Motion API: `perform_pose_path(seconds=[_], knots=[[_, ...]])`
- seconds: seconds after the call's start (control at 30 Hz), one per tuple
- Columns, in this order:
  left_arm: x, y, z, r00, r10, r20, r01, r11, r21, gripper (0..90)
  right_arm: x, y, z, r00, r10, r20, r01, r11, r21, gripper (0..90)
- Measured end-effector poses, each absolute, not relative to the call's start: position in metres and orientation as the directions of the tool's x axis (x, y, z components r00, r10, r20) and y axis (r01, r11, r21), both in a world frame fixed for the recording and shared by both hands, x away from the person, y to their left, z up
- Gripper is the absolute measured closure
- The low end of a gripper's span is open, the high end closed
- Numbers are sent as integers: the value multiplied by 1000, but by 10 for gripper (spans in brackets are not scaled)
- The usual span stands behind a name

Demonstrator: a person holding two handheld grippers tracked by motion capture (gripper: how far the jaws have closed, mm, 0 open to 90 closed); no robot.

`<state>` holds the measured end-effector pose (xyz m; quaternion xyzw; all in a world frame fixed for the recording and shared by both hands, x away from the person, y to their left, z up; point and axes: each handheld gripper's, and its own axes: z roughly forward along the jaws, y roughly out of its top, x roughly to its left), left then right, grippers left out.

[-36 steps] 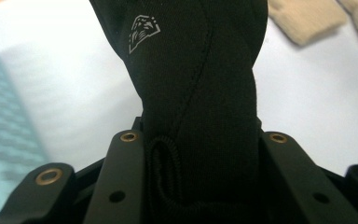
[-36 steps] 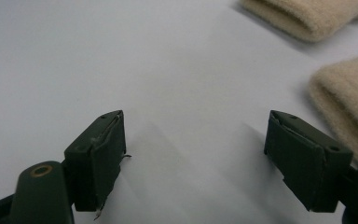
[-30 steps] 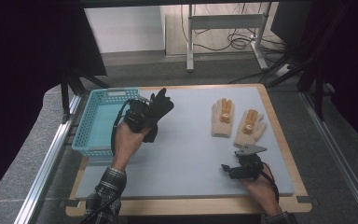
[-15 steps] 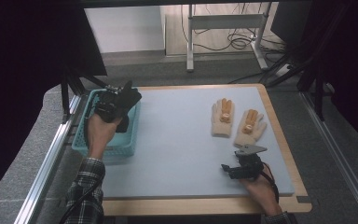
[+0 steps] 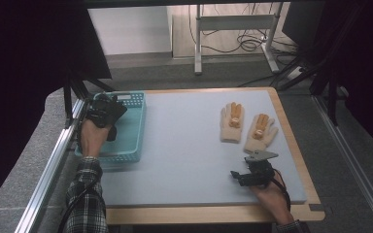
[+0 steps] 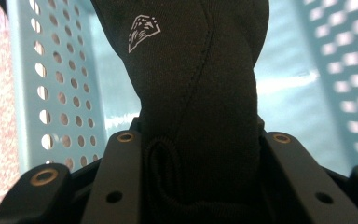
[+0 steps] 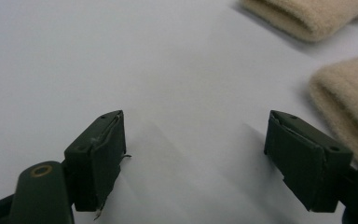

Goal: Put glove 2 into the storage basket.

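Observation:
My left gripper [image 5: 106, 111] is shut on a black glove [image 6: 191, 70] with a small white logo. It holds the glove over the teal perforated basket [image 5: 132, 141] at the table's left edge. In the left gripper view the glove's cuff sits pinched between the jaws of the left gripper [image 6: 200, 140], with the basket wall [image 6: 60, 84] behind it. My right gripper [image 5: 243, 174] rests near the front right of the table. Its jaws [image 7: 196, 135] stand open with nothing between them. Two beige gloves [image 5: 233, 124] [image 5: 261, 132] lie flat side by side just beyond it.
A grey-blue mat [image 5: 184, 145] covers the wooden table. A metal rail [image 5: 53, 160] runs along the left side next to the basket. The cuffs of the beige gloves [image 7: 345, 102] [image 7: 307, 16] show to the right in the right gripper view.
My left hand has carried the black glove leftward from over the mat to above the basket and a little lower. The right hand has not moved.

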<state>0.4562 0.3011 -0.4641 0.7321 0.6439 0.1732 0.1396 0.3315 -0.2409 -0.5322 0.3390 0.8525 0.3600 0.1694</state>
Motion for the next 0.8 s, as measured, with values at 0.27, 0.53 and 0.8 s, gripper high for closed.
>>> perform_pose_path(seconds=[0.27, 0.53, 0.8], knots=[[471, 315, -495, 76, 994, 83, 934, -100, 344, 634, 331, -241, -532, -713, 700, -45, 456, 511, 729, 202], [475, 327, -505, 69, 986, 154, 939, -116, 323, 489, 332, -241, -532, -713, 700, -45, 455, 511, 729, 202], [469, 325, -498, 145, 985, 94, 933, -168, 318, 103, 331, -241, -532, -712, 700, -45, 456, 511, 729, 202]])
